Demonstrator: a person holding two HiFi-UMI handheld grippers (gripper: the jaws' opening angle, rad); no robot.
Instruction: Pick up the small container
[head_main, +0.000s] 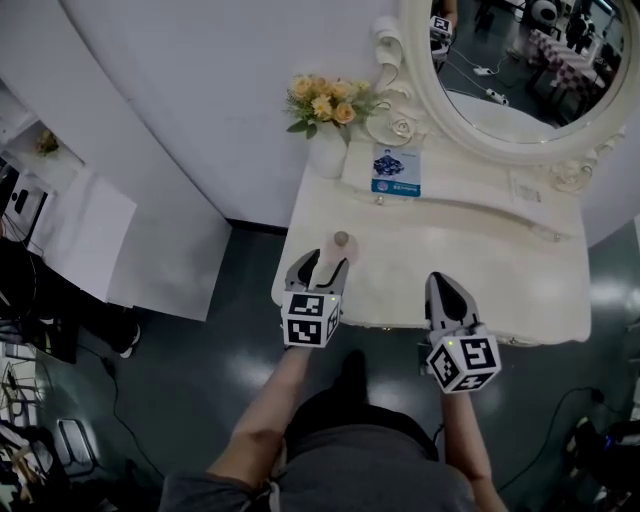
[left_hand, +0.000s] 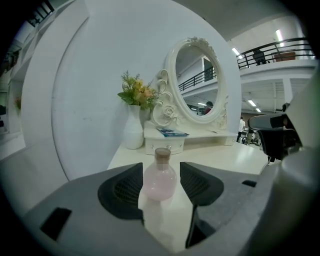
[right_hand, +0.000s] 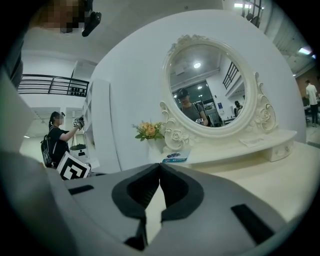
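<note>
A small round pink bottle (left_hand: 159, 179) with a cork top stands upright on the cream dressing table (head_main: 480, 270), near its left front corner; the head view shows the bottle (head_main: 341, 243) just beyond my left jaws. My left gripper (left_hand: 160, 187) is open, its dark pads on either side of the bottle with a gap to each. In the head view the left gripper (head_main: 317, 268) reaches over the table's front edge. My right gripper (right_hand: 160, 184) has its pads touching at the tips, nothing between them; the head view shows the right gripper (head_main: 446, 293) at the front edge, right of the bottle.
A white vase of yellow flowers (head_main: 327, 118) stands at the back left of the table. An oval mirror (head_main: 520, 60) in a carved frame rises behind a low shelf holding a blue card (head_main: 396, 172). A white curved wall (head_main: 200, 100) lies to the left, dark floor (head_main: 240, 300) below.
</note>
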